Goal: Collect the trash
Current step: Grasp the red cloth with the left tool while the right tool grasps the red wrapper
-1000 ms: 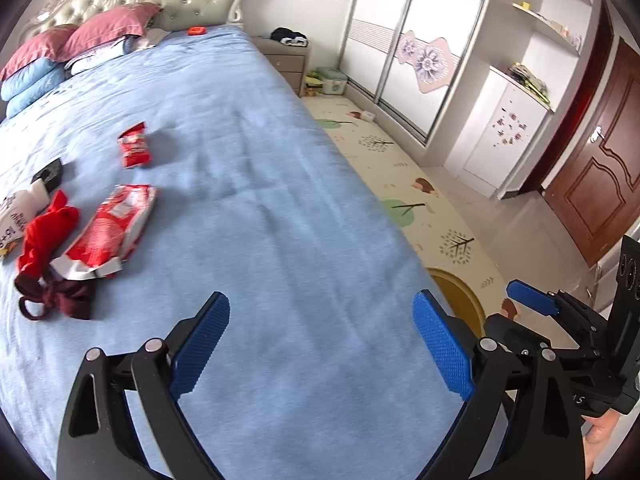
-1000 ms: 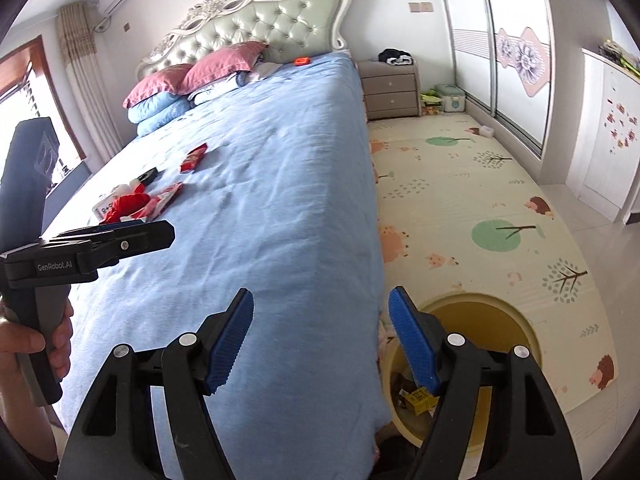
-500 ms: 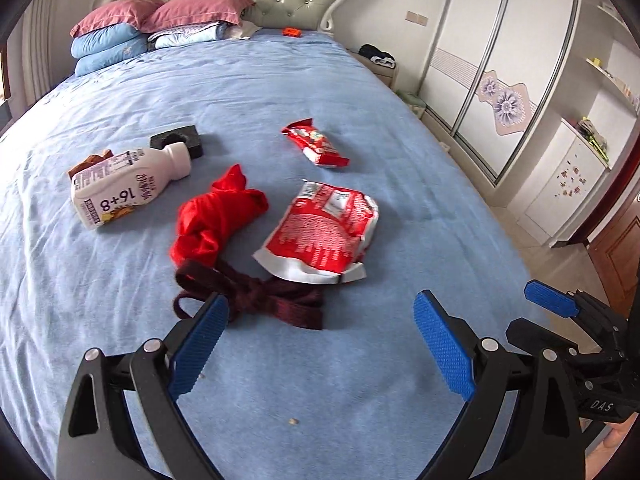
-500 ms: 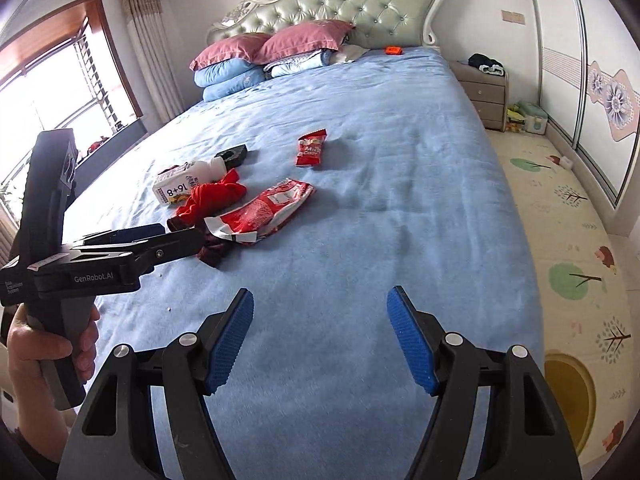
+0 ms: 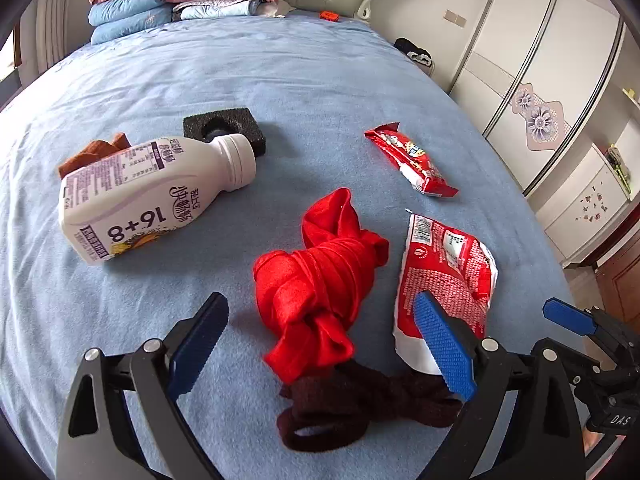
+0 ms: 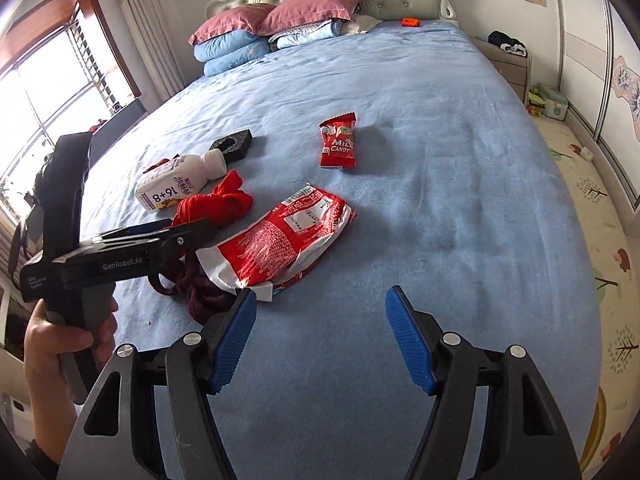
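On the blue bed [image 5: 320, 80] lie a large red snack bag [image 5: 448, 264] [image 6: 284, 240], a small red candy wrapper [image 5: 412, 160] [image 6: 338, 146] and a white bottle [image 5: 148, 192] [image 6: 176, 182] on its side. My left gripper [image 5: 320, 344] is open and empty, low over a knotted red cloth [image 5: 324, 276], its right finger in front of the snack bag. My right gripper [image 6: 320, 336] is open and empty over bare bedding just right of the snack bag. The left gripper also shows in the right wrist view [image 6: 152, 236].
A dark maroon cloth [image 5: 360, 408] lies under the left gripper. A black foam block [image 5: 224, 124] and a brown cloth [image 5: 96, 152] sit by the bottle. Pillows [image 6: 276, 20] are at the headboard. The bed's right edge drops to a patterned floor mat [image 6: 600, 200].
Both grippers swung left from the bed's edge and floor toward the trash, then closer in. The left gripper now hovers low over the red cloth; both stayed open.
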Motion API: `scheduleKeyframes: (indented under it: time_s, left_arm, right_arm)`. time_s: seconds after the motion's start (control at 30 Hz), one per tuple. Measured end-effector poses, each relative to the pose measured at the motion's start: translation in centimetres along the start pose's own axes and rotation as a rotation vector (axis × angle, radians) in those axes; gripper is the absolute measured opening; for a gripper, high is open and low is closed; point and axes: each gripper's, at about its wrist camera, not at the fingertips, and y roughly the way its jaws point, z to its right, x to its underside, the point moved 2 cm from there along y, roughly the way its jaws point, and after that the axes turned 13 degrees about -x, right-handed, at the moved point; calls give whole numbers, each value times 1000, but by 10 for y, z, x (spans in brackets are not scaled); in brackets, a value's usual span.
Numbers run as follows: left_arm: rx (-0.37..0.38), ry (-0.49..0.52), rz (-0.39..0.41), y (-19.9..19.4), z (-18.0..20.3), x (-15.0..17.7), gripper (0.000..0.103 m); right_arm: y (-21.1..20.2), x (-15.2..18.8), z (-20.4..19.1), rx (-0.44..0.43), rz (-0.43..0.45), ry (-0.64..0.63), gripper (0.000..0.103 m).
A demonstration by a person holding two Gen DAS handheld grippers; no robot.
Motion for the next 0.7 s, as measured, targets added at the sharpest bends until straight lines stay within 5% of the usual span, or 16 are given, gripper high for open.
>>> scheduleKeyframes:
  time_s: [0.07,0.2,0.27,0.7]
  left_arm:
    - [17,-10,-2,9,-3,-1,91]
    - [-3,4,53,10,-5,-1,60]
    - [59,-4,65,8,-7,0,46]
    - [70,10,138,-10,-11,8,45]
  right_arm:
    - [8,-7,1,-19,-1,14,66]
    - [19,-13,1,-20,-3,22,66]
    - [24,-13,4,-35,-7,39,66]
    - [52,-19,5,-31,-40,88,66]
